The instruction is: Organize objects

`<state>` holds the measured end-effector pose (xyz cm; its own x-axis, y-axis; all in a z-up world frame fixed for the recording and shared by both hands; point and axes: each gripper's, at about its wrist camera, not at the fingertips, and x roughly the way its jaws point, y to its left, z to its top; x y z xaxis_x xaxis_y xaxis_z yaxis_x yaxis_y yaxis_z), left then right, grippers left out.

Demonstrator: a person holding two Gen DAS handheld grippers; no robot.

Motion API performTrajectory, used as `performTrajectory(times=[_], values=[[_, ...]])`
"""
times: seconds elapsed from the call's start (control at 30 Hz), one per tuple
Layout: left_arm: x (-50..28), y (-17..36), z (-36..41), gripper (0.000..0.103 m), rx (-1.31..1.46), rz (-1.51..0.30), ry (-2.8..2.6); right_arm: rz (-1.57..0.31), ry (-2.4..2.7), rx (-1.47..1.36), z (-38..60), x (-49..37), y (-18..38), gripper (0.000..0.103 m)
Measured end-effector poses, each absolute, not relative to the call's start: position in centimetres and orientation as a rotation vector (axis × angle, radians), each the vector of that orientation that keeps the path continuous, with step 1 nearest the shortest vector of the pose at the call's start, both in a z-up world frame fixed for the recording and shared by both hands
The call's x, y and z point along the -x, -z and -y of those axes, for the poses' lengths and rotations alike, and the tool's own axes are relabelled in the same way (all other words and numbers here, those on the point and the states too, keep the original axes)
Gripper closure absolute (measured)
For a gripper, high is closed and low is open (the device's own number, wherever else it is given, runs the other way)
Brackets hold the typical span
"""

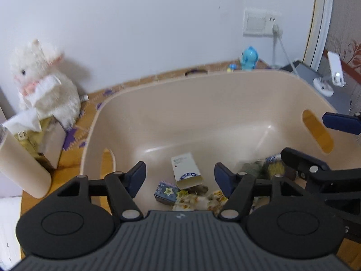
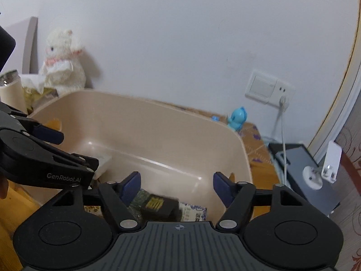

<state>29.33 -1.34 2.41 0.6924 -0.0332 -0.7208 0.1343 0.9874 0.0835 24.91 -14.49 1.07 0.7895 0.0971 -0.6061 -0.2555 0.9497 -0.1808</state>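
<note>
A beige plastic tub [image 1: 203,103] fills both views, seen too in the right wrist view [image 2: 158,122]. Inside it lie a white carton [image 1: 186,169], a small dark blue star box [image 1: 165,192], yellow-white packets [image 1: 196,201], and a dark box with yellow print [image 2: 158,205] beside a blue-white packet [image 2: 194,212]. My left gripper [image 1: 179,177] is open and empty above the tub's near side. My right gripper [image 2: 177,186] is open and empty over the dark box. Each gripper shows at the edge of the other's view.
A white plush toy [image 1: 42,85] sits on a tissue box at the left by a cream cylinder [image 1: 20,158]. A blue toy figure [image 1: 248,58] stands behind the tub. A wall socket with cable [image 2: 268,88] and a white phone stand [image 2: 325,169] are at the right.
</note>
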Motion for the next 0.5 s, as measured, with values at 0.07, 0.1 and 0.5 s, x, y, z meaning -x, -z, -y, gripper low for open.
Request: performTrajectory(times=[0.07, 0.1, 0.5], values=[[-28.6, -3.4, 1.3, 0.031, -0.126, -0.771, 0.096, -0.616, -0.187, 0.256, 14.7, -24.2, -1.8, 0.029], [-28.3, -3.9, 1.4, 0.03, -0.127, -0.759, 0.092, -0.605, -0.184, 0.248, 14.8, -23.7, -2.2, 0.029], [-22.8, -7.0, 0.8, 0.027, -0.112, -0.652, 0.069, -0.528, -0.17, 0.144, 17.0, -18.5, -5.1, 0.028]])
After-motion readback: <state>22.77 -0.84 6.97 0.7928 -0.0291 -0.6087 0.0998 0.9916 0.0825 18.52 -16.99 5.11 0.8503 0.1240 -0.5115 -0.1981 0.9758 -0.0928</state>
